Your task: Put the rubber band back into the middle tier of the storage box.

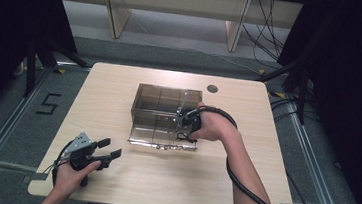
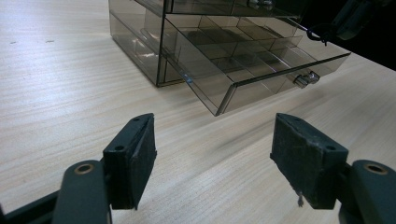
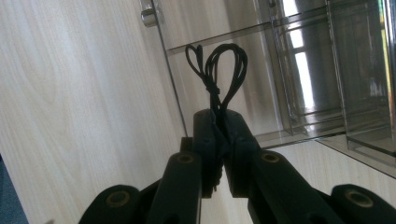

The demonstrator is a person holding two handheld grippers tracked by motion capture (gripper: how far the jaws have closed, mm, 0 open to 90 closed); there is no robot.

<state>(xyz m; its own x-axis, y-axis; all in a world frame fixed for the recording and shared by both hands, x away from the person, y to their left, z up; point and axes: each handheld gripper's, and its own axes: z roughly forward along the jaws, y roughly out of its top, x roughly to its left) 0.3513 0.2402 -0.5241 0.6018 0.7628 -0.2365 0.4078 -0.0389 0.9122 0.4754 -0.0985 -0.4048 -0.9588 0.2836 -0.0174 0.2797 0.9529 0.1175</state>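
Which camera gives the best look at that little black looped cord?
The right gripper view: the black looped cord fills the centre, pinched between the fingers. The high view shows a speck; the left gripper view shows a distant tangle.

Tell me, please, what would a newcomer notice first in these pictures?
First, the smoky transparent plastic drawer box at the middle of the pale wooden table, its lower drawer pulled out. Then the right tongs, shut on a small looped black cord over that drawer. The left tongs stand open nearby.
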